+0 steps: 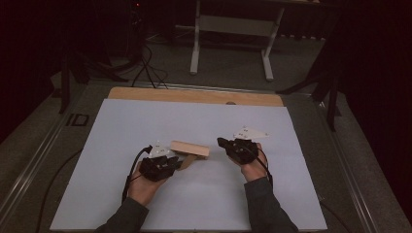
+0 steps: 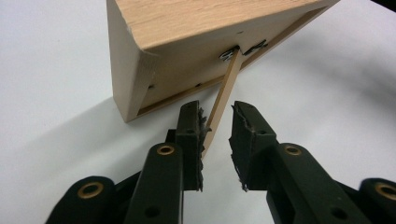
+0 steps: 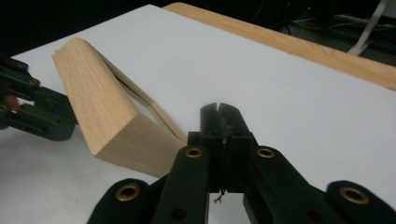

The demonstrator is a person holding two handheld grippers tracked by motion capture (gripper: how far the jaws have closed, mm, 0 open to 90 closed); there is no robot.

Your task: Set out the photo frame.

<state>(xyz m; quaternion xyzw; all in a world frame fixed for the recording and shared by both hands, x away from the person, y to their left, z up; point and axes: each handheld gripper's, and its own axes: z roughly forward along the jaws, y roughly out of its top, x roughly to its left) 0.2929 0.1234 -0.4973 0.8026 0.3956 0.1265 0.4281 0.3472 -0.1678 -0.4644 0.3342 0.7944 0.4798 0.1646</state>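
A light wooden frame stands tilted on the white sheet, between my two grippers. In the left gripper view its back faces me, and a thin wooden stand strip hinged to it runs down between the jaws. My left gripper is open around that strip, which touches the left pad. It sits just left of the frame. My right gripper is shut on nothing, close to the frame's right end and just right of it.
The white sheet covers a wooden tabletop whose bare far edge shows beyond it. Cables and a white desk frame stand on the dark floor beyond. The left gripper shows past the frame in the right gripper view.
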